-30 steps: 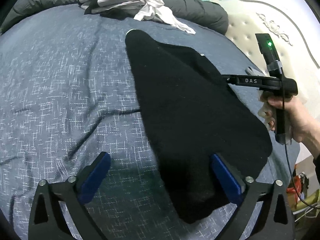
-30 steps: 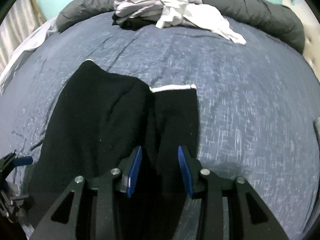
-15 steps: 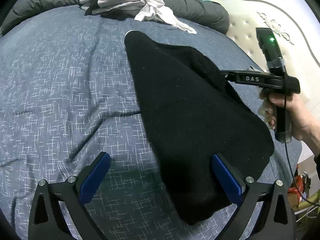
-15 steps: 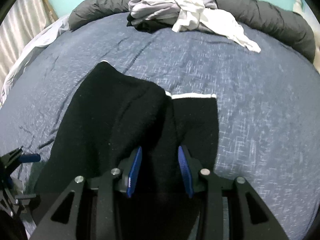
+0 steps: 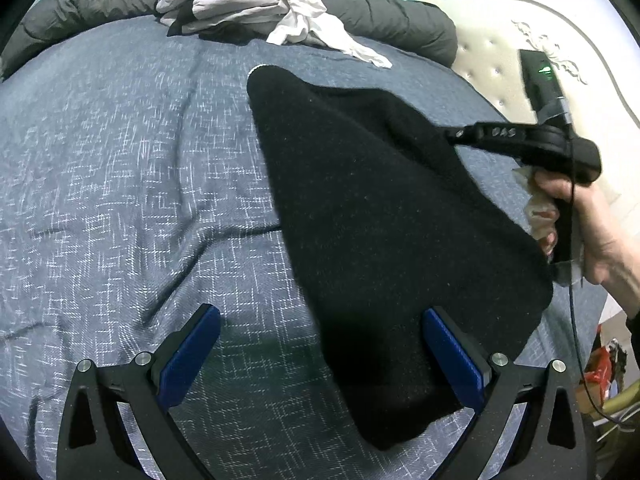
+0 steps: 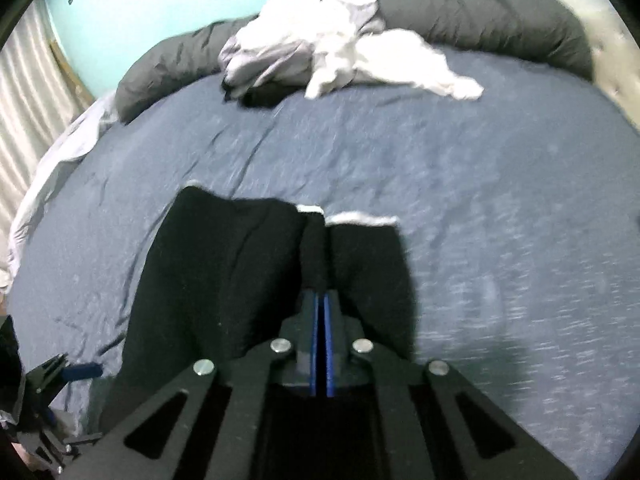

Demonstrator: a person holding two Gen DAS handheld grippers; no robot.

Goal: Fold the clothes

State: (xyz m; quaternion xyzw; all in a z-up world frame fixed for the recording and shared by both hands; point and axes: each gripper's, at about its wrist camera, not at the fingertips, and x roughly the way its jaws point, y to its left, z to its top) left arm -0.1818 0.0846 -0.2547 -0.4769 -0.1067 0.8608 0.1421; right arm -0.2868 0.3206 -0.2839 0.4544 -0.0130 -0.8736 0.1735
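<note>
Black garment (image 6: 248, 280) lies mid-frame on the bed (image 5: 120, 160); right gripper (image 6: 321, 300) pinches a ridge, probably to fold it over, while left gripper (image 5: 320, 344) gapes, holding nothing.

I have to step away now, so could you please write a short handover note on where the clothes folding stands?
Right gripper: shut on a pinched ridge of the black garment, which it is lifting slightly off the blue bedspread.
Left gripper: open, above the garment's near end, with one pad over the cloth and one over the bedspread; it grips nothing.
Black garment: lies lengthwise on the bed, white-trimmed end pointing away.
Pile of pale clothes: at the far end of the bed, unfolded.
Done: the right-hand grasp.
Left: grasp with the left gripper, complete the fold, then fold the pile.
</note>
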